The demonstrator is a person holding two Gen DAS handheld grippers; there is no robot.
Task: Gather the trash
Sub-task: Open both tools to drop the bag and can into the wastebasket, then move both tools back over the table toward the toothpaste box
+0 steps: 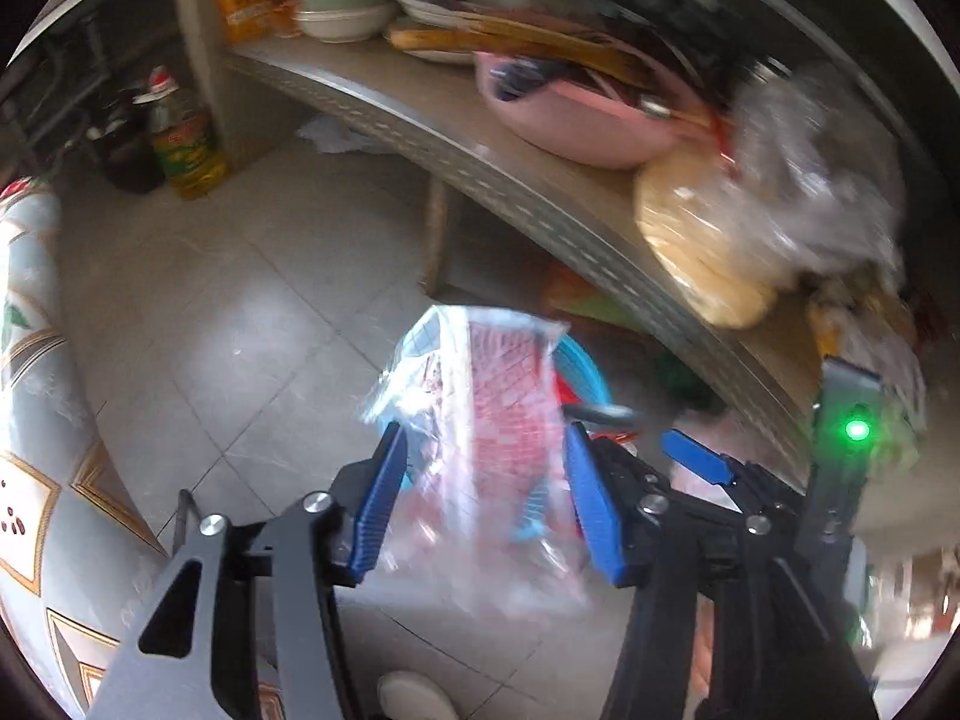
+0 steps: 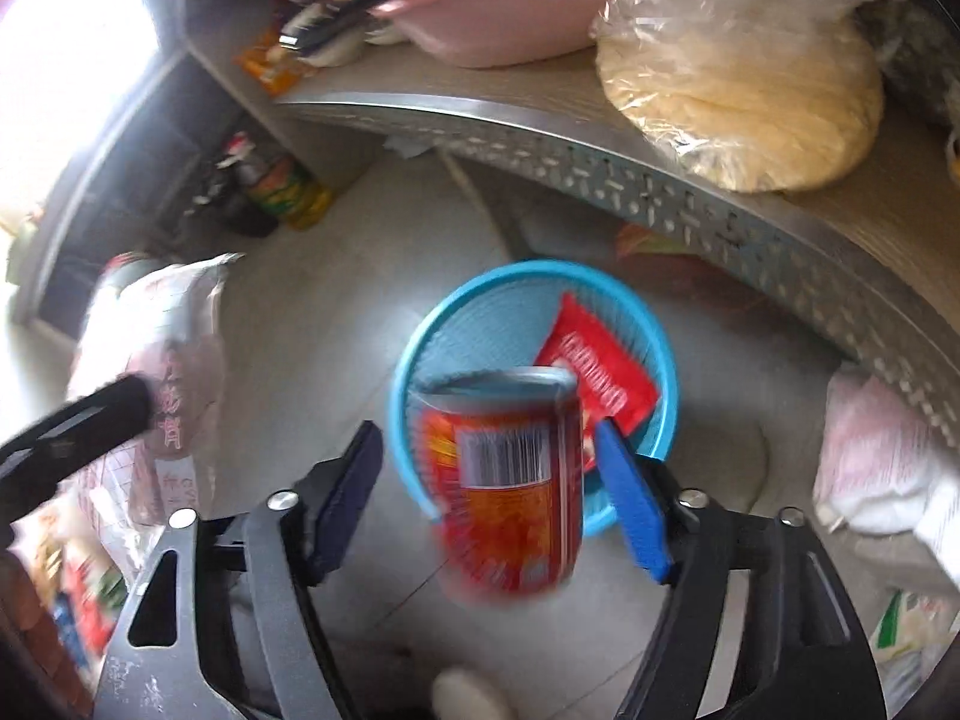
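Below, a blue basket (image 2: 420,336) on the floor holds a red packet (image 2: 594,372); the right gripper (image 2: 492,480) and left gripper (image 1: 480,498) gape around a blurred can (image 2: 510,480) and plastic bag (image 1: 480,408), contact unclear.

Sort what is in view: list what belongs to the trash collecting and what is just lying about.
Belongs to the job:
- red can between the right gripper fingers
- clear plastic wrapper between the left gripper fingers
- blue basket, red packet inside

Just lying about:
- pink basin
- bagged noodles
- oil bottle
- stacked bowls

Pale tiled floor (image 2: 336,276), cluttered low shelf (image 2: 540,120) with perforated metal edge, bright window glare
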